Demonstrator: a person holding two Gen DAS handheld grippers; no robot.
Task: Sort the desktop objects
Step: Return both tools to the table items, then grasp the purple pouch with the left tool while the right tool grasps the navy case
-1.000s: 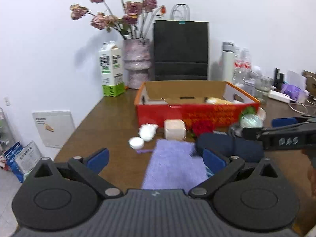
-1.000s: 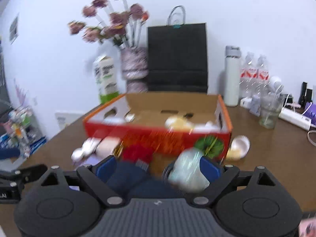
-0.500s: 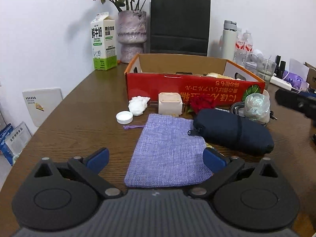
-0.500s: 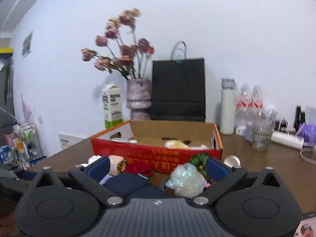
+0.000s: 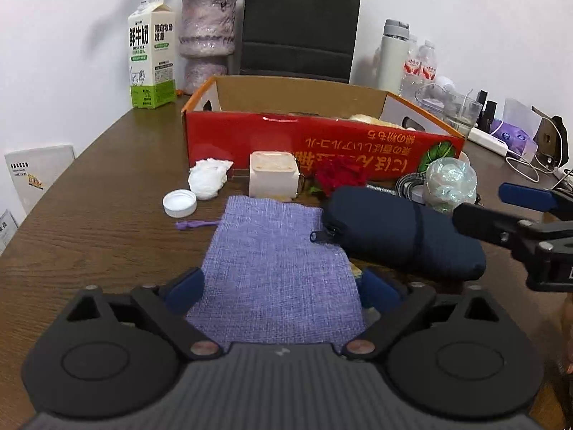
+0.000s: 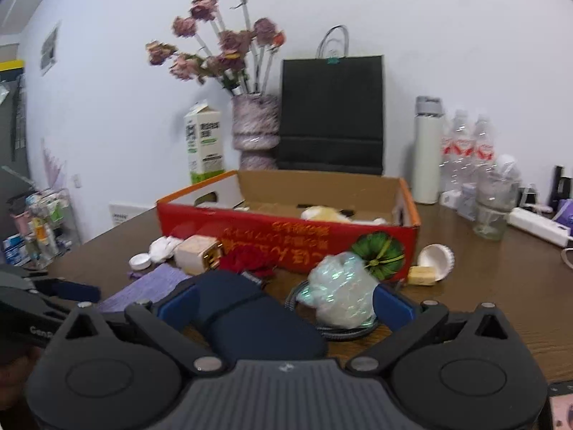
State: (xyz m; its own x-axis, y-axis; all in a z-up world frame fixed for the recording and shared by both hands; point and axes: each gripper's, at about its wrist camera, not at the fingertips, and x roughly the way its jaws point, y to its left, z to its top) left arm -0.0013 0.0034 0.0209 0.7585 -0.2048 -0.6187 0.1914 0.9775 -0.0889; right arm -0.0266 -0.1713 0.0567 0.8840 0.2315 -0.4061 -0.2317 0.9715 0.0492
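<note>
left hand-held gripper [image 5: 281,286] is closing, pads straddling the flat lilac woven cloth pouch [image 5: 275,268] lying before the red cardboard box [image 5: 315,143], presumably to box it; right hand-held gripper [image 6: 286,302] is hanging spread.

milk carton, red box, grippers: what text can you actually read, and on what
"鲜牛奶" and "FRESH MILK": milk carton; its smaller print is too small to read.
Yellow characters on the red box: upside down, not legible.
"Gen": left gripper body, cut off, in the right wrist view.
Bottle labels: blurred.
</note>
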